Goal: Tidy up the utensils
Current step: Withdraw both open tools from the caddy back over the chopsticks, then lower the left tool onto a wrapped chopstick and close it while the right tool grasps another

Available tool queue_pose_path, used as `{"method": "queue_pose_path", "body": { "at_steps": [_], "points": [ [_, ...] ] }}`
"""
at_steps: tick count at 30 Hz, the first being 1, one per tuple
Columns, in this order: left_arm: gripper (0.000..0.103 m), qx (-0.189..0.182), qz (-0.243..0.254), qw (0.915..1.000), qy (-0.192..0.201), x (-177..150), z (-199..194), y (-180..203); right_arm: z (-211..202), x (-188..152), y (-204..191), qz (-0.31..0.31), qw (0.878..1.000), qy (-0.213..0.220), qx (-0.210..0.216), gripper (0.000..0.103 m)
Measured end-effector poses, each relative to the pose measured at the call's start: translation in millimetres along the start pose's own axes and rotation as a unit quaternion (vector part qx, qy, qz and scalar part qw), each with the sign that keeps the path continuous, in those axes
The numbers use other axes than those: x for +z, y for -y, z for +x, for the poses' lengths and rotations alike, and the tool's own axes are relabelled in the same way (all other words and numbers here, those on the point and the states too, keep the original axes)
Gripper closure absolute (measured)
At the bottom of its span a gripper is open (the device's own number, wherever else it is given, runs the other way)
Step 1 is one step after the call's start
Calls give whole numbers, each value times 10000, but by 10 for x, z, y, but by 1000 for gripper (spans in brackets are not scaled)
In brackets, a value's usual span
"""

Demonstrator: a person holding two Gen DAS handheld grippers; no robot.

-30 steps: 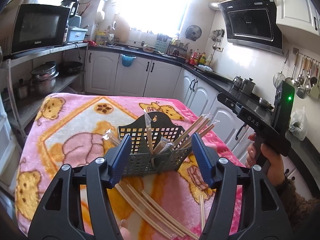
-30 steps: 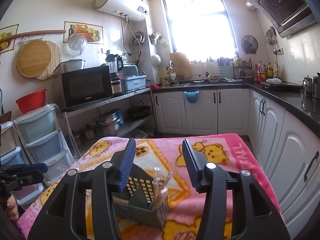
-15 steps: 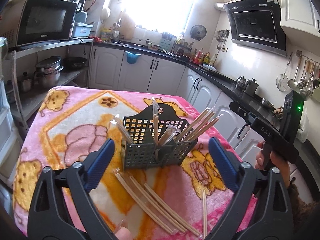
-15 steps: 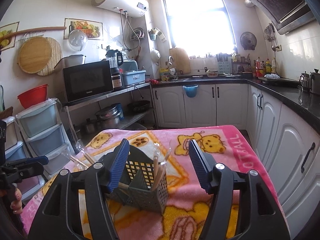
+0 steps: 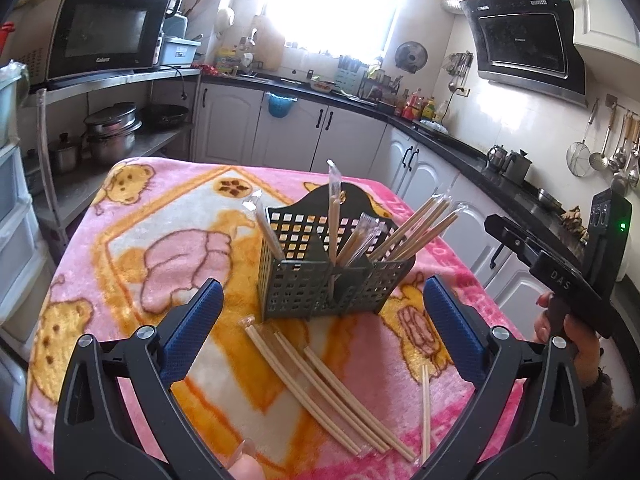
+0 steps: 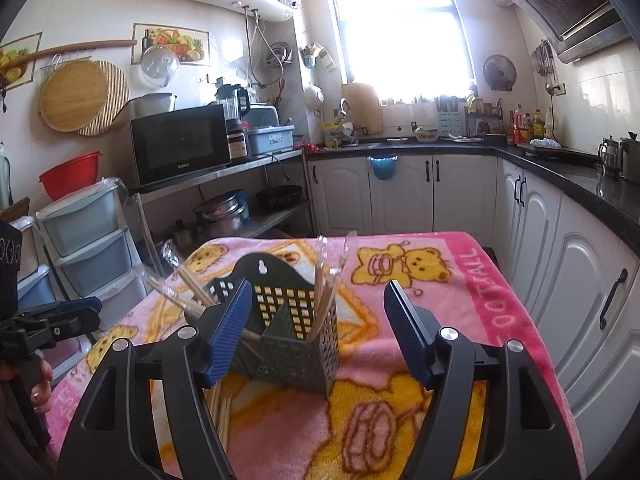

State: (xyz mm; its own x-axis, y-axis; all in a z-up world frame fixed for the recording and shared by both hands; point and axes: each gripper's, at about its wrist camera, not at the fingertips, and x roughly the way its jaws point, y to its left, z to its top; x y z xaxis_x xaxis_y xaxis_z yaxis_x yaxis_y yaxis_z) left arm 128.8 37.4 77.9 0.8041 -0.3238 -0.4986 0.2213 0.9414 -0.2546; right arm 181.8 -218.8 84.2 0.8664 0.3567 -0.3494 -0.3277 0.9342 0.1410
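Several wrapped chopsticks [image 5: 412, 228] are standing in the caddy [image 5: 332, 276]; others [image 5: 320, 372] are lying loose on the counter [image 5: 132, 248], both jaws just spreading, empty.

A table is covered by a pink blanket [image 5: 132, 248] with teddy bears on it. A gray holder basket [image 5: 332, 280] stands on the blanket. Wrapped chopsticks [image 5: 320, 376] lie flat just in front of the basket.
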Motion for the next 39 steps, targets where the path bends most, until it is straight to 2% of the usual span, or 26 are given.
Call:
{"method": "queue_pose_path", "body": {
  "at_steps": [17,39],
  "points": [
    [11,184,-273,9988,-358,-298,109,-201,103,-363,-242,-142,9976,-590,327,37],
    [11,470,-596,9931,-893,-614,365,-523,330,-619,-627,-505,9886,-1205,745,37]
  ]
}}
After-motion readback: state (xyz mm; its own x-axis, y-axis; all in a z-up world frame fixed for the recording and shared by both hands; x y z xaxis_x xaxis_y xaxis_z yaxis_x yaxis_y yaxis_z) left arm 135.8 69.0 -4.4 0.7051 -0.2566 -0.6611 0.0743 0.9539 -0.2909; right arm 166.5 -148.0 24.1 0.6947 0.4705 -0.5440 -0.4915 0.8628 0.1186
